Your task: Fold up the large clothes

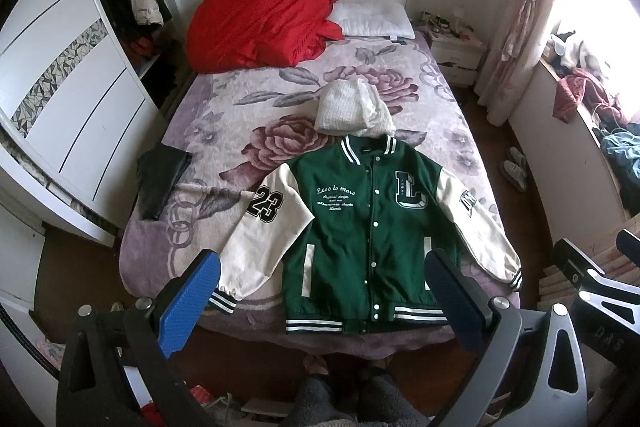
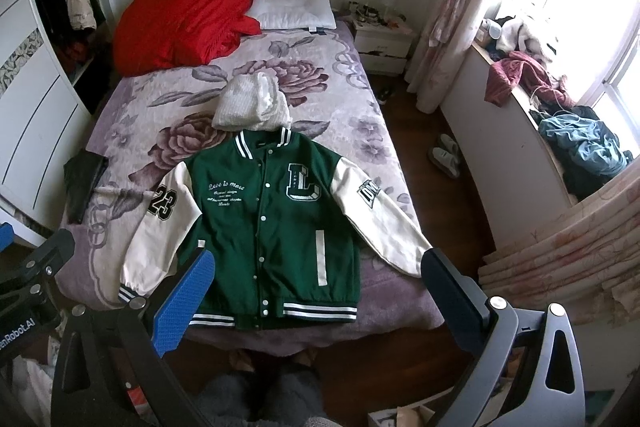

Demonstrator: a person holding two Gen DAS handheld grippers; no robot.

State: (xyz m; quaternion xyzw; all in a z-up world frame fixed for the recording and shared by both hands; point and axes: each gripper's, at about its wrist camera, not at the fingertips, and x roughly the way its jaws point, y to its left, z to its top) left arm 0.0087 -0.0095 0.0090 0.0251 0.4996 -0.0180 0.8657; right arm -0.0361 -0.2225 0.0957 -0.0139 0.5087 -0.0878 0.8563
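A green varsity jacket point(image 1: 360, 227) point(image 2: 272, 223) with cream sleeves lies flat, front up and snapped closed, at the foot of the bed, sleeves spread out to both sides. My left gripper point(image 1: 320, 291) hovers open above the bed's foot end, clear of the jacket's hem. My right gripper point(image 2: 316, 287) is open too, held beside the left one and above the hem. Both sets of blue pads point(image 1: 188, 303) point(image 2: 184, 303) hold nothing. The jacket's left cuff point(image 1: 222, 301) lies close to the left gripper's left finger in the view.
A folded white knit point(image 1: 354, 111) lies just beyond the collar, a dark folded garment point(image 1: 160, 183) at the bed's left edge. Red duvet point(image 1: 260, 23) and pillow point(image 1: 374, 21) lie at the head. A wardrobe point(image 1: 72, 99) stands on the left; a cluttered window ledge point(image 2: 560, 123) and slippers point(image 2: 444, 155) are on the right.
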